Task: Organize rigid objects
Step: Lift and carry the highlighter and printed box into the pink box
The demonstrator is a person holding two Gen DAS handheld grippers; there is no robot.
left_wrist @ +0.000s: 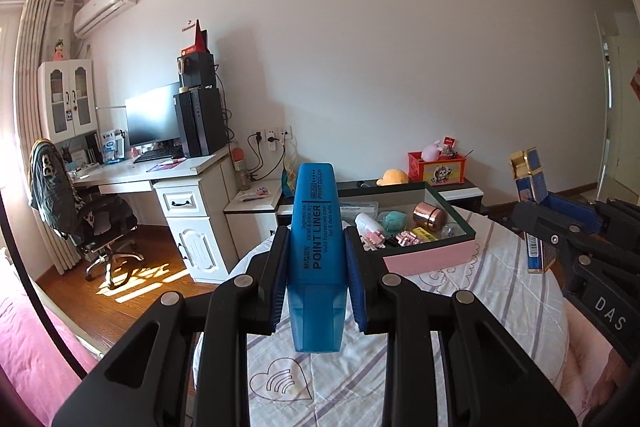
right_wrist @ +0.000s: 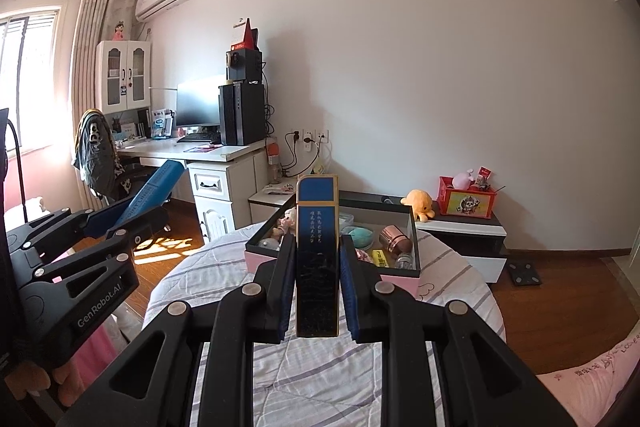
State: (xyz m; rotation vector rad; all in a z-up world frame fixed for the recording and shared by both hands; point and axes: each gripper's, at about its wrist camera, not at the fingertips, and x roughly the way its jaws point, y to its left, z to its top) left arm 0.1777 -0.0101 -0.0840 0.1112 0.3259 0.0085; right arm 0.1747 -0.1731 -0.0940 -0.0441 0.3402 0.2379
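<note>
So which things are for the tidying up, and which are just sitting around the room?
For the job:
- blue highlighter, held in the left gripper
- blue packet, held in the right gripper
- open box of small things on the bed

Just lying about:
- desk
- monitor
- chair
- yellow plush toy
- red box

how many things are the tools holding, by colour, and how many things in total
Light blue: 1, the highlighter in the left tool
Dark blue and gold: 1, the slim box in the right tool
Total: 2
</note>
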